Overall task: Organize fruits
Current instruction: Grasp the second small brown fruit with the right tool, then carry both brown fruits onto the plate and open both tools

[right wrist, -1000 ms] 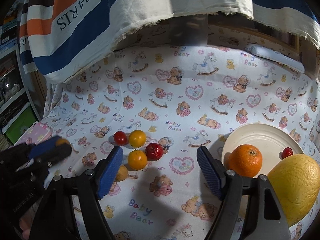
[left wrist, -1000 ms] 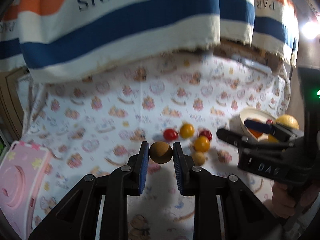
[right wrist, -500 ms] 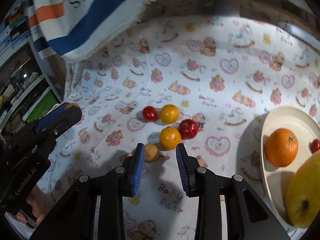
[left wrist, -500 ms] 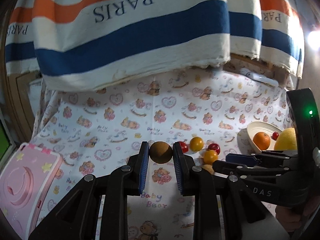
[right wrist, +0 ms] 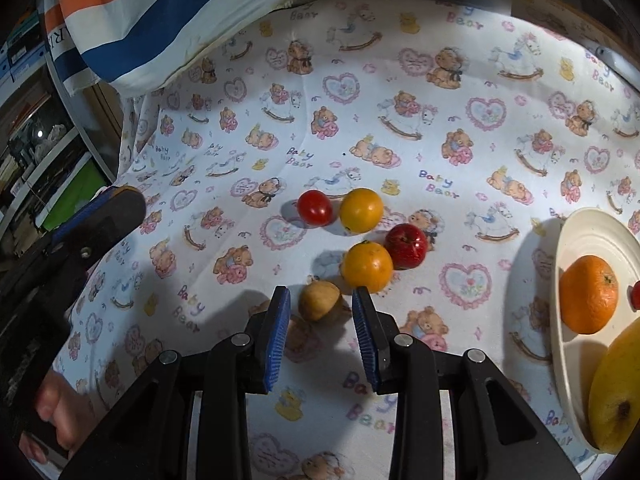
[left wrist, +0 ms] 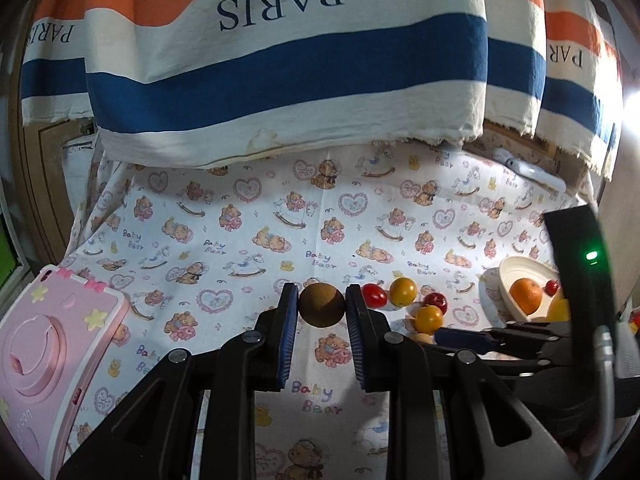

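My left gripper [left wrist: 322, 312] is shut on a round brown fruit [left wrist: 322, 305] and holds it above the bear-print cloth. My right gripper [right wrist: 320, 308] is open, its jaws on either side of a small tan fruit [right wrist: 319, 301] lying on the cloth, not touching it. Just beyond lie two yellow-orange fruits [right wrist: 366, 266] [right wrist: 361, 210], a red tomato [right wrist: 315, 207] and a small red apple [right wrist: 407, 245]. A cream plate [right wrist: 576, 236] at the right holds an orange [right wrist: 588, 294], a small red fruit and a large yellow fruit [right wrist: 618, 392].
A pink case [left wrist: 44, 344] lies at the cloth's left edge. A striped "PARIS" towel [left wrist: 280, 52] hangs over the back. The left gripper shows at the left of the right wrist view [right wrist: 100, 216]. Shelves stand beyond the left edge.
My right gripper has narrowed from wide open and moved down and left onto the small tan fruit. My left gripper has drawn back and up, still holding the brown fruit.
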### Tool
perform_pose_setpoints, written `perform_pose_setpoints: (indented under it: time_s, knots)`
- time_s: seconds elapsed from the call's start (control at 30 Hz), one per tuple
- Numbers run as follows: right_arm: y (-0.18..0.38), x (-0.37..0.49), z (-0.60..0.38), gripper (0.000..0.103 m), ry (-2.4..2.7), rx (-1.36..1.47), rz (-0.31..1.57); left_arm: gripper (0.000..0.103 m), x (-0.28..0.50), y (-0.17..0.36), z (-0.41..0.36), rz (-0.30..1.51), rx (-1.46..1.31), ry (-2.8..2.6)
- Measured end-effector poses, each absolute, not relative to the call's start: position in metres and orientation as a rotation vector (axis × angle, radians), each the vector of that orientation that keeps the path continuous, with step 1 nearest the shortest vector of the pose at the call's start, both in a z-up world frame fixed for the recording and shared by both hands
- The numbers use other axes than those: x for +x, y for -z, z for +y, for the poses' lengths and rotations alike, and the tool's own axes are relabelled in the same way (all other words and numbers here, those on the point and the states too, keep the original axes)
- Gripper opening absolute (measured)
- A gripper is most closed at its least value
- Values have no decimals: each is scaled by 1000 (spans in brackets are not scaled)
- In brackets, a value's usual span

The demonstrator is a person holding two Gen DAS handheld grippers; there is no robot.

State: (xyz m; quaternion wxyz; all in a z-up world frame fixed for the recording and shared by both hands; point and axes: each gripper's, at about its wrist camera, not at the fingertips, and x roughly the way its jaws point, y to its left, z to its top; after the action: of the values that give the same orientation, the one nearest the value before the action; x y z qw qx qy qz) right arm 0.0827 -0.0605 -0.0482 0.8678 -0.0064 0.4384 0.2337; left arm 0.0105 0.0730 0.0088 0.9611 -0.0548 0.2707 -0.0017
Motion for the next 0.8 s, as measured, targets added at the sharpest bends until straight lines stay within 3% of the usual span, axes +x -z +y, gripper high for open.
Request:
perform_pose_setpoints:
  time_s: [0.1,0.17,0.47,0.8]
  knots:
    - [53,85,-59,34,-500,0,937,23,8,-12,73,528,-106,-5]
    - [53,84,-59,25,-485,-5,920,23,8,-13,73,524,-107,-9]
    - [36,65,-76,25,-439,-30,795,23,-1,-19,62,487,-62,15]
    - [-4,21,-135,25,-311,11,502,23,-44,-47,28,279,15,82]
